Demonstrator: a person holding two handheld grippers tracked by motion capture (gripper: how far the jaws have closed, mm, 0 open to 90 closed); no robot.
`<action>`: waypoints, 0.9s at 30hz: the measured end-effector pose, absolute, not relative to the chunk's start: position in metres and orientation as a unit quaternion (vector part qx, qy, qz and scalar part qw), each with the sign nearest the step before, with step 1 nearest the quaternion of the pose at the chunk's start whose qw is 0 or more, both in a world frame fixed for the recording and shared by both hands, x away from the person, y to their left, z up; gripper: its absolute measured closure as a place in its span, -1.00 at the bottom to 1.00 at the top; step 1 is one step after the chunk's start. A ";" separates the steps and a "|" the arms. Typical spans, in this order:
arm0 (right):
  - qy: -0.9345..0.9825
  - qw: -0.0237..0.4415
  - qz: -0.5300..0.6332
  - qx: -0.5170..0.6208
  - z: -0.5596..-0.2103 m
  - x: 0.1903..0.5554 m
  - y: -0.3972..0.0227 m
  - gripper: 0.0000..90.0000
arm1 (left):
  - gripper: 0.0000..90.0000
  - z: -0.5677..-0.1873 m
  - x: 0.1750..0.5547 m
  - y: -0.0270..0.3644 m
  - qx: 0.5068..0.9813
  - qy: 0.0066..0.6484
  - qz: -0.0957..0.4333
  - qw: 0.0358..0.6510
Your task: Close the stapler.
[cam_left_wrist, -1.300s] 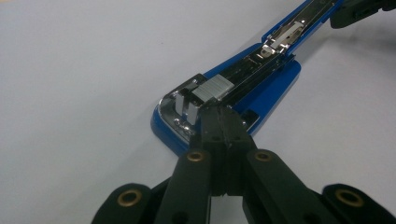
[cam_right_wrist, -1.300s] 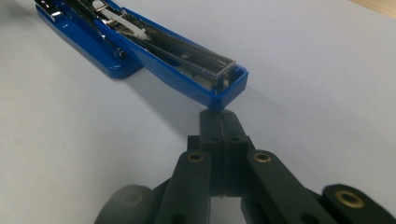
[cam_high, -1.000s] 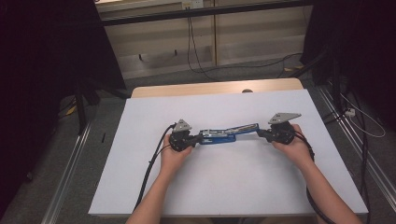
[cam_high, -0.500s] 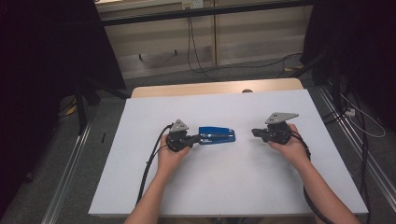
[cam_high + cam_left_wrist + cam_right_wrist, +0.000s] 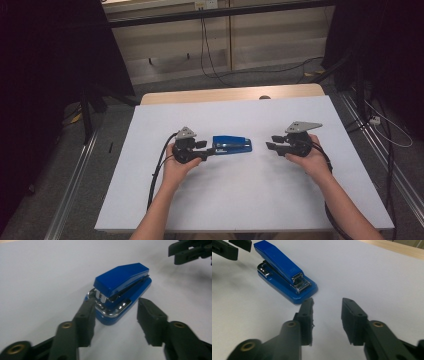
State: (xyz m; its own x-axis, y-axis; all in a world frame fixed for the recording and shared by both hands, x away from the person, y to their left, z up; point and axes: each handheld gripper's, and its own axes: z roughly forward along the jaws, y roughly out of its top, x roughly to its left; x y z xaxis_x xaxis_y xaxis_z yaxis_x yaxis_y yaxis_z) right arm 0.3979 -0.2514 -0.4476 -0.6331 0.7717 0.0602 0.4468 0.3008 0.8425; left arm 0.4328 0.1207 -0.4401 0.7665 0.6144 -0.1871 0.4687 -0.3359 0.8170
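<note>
1. Counter [image 5: 240, 200]: big white top with a wooden edge at the far side, dark floor and cables around it; the person's two forearms come in from the near edge.
2. Left tongs [image 5: 212, 148]: in the person's left hand, left of centre on the counter, grey three-cornered plate on top, black cable trailing back toward the near edge. They point right, at the stapler. Jaws have just been opening and stand apart. In the left gripper view the near end of the stapler sits in front of the gap; the left pad looks right at or touching the stapler's base corner, the right pad is clear of it. No clamp.
3. Right tongs [image 5: 270, 146]: in the person's right hand, right of centre, grey plate on top, pointing left toward the stapler. Jaws have just been opening too and stand apart with nothing between them. In the right gripper view the tips stop just short of the stapler's metal front end, bare counter in the gap.
4. Blue stapler [image 5: 232, 144]: lies flat on the counter near its middle, between the two tongs, long axis running left-right in the high view. Blue top arm and blue base, shiny metal at both ends. Close to the left tongs, a small gap to the right tongs. Top arm is down, resting over the base.
</note>
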 end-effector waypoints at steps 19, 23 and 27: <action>0.757 0.210 0.476 0.395 -0.430 0.360 -0.260 -0.43 | -0.75 -0.425 0.418 0.143 0.804 0.346 0.077 0.477; 0.756 0.208 0.478 0.396 -0.430 0.347 -0.260 -0.49 | -0.76 -0.424 0.411 0.150 0.806 0.342 0.082 0.477; 0.759 0.207 0.476 0.393 -0.432 0.336 -0.260 -0.54 | -0.77 -0.424 0.407 0.159 0.798 0.348 0.088 0.484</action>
